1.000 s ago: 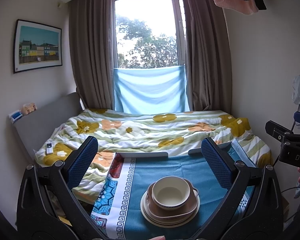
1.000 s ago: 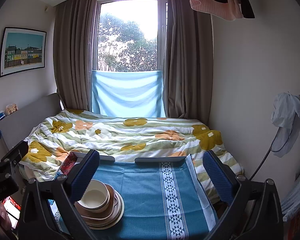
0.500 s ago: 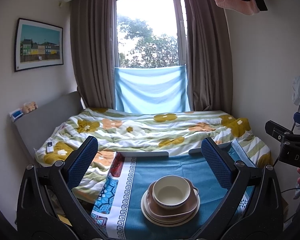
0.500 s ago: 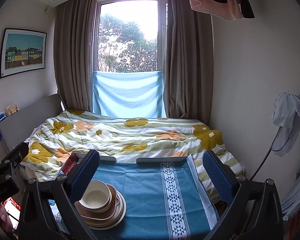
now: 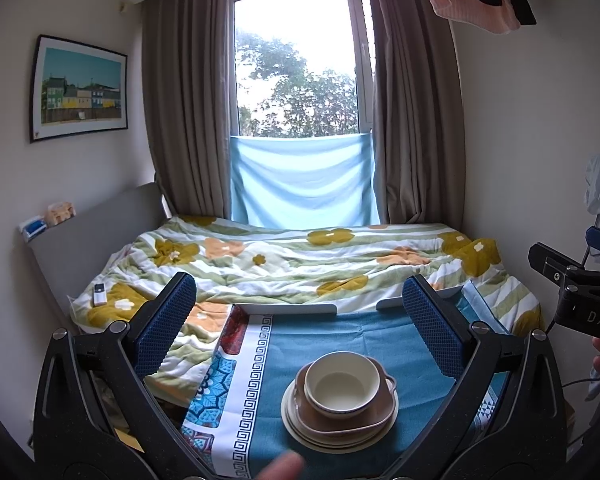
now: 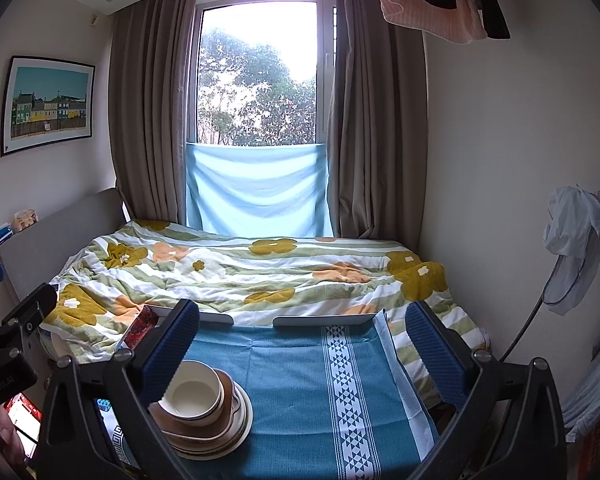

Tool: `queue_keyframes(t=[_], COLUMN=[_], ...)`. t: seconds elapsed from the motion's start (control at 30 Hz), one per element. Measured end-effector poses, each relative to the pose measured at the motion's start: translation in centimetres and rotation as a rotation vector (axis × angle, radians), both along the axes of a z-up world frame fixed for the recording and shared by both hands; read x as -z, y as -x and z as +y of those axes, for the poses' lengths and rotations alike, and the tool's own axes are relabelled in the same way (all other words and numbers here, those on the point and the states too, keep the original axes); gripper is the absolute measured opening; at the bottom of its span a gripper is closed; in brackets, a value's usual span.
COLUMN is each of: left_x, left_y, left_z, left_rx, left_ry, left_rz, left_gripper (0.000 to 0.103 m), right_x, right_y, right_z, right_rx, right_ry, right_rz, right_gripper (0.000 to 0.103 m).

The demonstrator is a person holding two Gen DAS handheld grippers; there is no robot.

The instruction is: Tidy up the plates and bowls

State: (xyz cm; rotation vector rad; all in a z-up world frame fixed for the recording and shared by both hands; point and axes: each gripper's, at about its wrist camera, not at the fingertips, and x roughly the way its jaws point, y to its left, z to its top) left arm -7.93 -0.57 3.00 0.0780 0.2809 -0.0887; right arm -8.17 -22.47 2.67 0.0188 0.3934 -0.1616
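A cream bowl (image 5: 342,385) sits in a brown two-handled dish (image 5: 374,416) on a stack of cream plates (image 5: 300,430), all on the blue tablecloth (image 5: 324,332). My left gripper (image 5: 300,332) is open, held above and behind the stack, with nothing between its blue pads. In the right wrist view the same bowl (image 6: 192,394) and plates (image 6: 236,432) lie at the lower left, partly behind the left finger (image 6: 168,356). My right gripper (image 6: 304,354) is open over bare cloth to the right of the stack.
A bed with a flowered quilt (image 5: 300,256) lies beyond the small table. A blurred fingertip (image 5: 280,466) shows at the near table edge. A remote (image 5: 99,294) rests on the quilt. A phone (image 6: 22,420) is at far left, wall to the right.
Both views have shifted very slightly; the stack stays put. A blurred fingertip now shows at the bottom of the left wrist view.
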Motion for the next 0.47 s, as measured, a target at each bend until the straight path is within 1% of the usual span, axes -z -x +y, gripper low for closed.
queue_keyframes(t=[0.23, 0.47], left_x=[-0.26, -0.36], left_y=[0.37, 0.56], left_z=[-0.38, -0.42], left_rx=[-0.031, -0.026], left_ry=[-0.017, -0.017], left_rz=[-0.020, -0.027], left_gripper=[0.103, 0.103], right_x=[-0.61, -0.65], right_y=[0.07, 0.03], right_z=[0.82, 0.89], right_rx=[-0.004, -0.004], right_ry=[0.002, 0.000], right_rz=[-0.008, -0.008], right_gripper=[0.102, 0.102])
